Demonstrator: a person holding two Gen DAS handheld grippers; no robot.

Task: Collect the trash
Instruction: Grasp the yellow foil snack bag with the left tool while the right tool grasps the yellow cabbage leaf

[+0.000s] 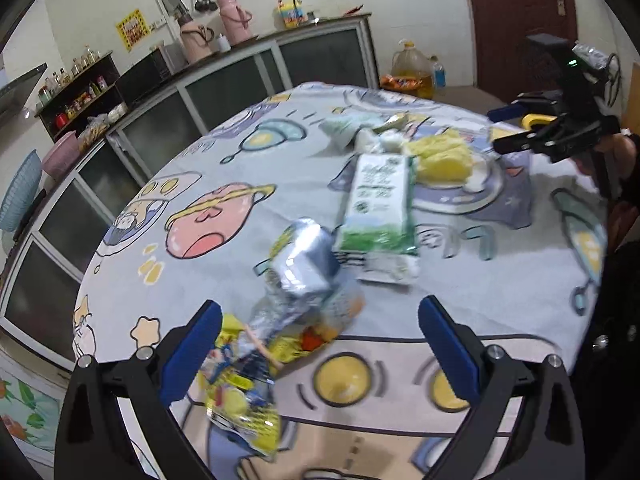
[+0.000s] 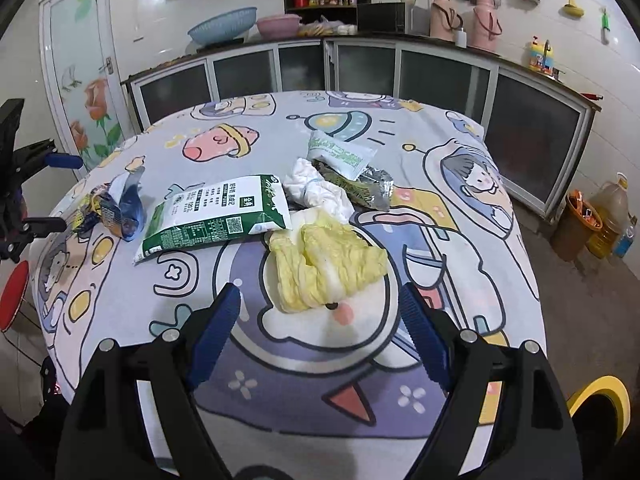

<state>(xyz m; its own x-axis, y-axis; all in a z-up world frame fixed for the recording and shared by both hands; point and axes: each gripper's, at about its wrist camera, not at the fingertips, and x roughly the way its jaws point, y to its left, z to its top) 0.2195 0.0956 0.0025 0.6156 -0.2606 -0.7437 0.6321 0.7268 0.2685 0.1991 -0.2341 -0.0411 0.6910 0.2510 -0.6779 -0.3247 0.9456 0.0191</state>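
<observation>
Just ahead of the released right gripper [image 2: 320,340] lie cabbage leaves [image 2: 326,266].

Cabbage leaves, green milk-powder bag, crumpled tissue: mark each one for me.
cabbage leaves [image 2: 326,270], right wrist view, on the yellow middle fold.
green milk-powder bag [image 2: 218,212], right wrist view, on its white printed face.
crumpled tissue [image 2: 316,190], right wrist view, on its white centre.

A: The foil snack wrappers [image 1: 296,280] smear with motion blur in the left wrist view; their print is unreadable.
B: The white-and-green bag [image 2: 216,216] covers part of the cabbage leaves [image 2: 324,268].
A: The crumpled tissue [image 2: 316,192] hides the lower end of the silver wrapper [image 2: 372,188].
B: The yellow ring [image 2: 600,400] is cut off at the frame's edge.
</observation>
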